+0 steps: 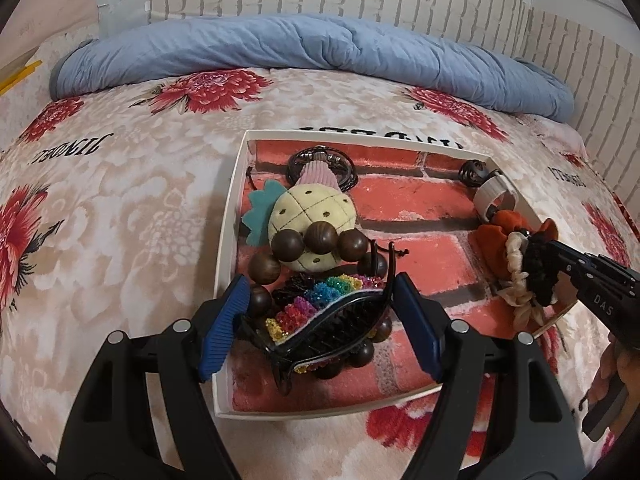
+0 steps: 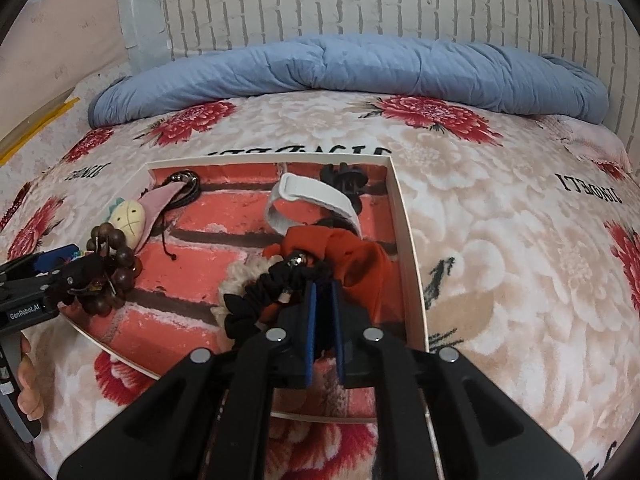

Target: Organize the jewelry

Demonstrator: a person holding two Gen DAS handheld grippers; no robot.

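A white shallow box [image 1: 231, 208] with a red brick-print floor lies on the bed. My left gripper [image 1: 316, 300] is open around a black claw clip with rainbow beads [image 1: 320, 320], which rests on a wooden bead bracelet [image 1: 320, 238] beside a pineapple plush [image 1: 308, 212]. My right gripper [image 2: 323, 286] is shut on a black scrunchie [image 2: 276, 284] over a cream scrunchie [image 2: 248, 270] and an orange scrunchie [image 2: 352, 252] at the box's right side. A white band [image 2: 316, 196] lies behind them.
A black cord bracelet [image 1: 344, 168] and a small black clip [image 1: 472, 172] lie at the box's far wall. A rolled blue quilt [image 1: 320, 48] lies along the brick-pattern wall. The floral blanket [image 1: 120, 200] surrounds the box.
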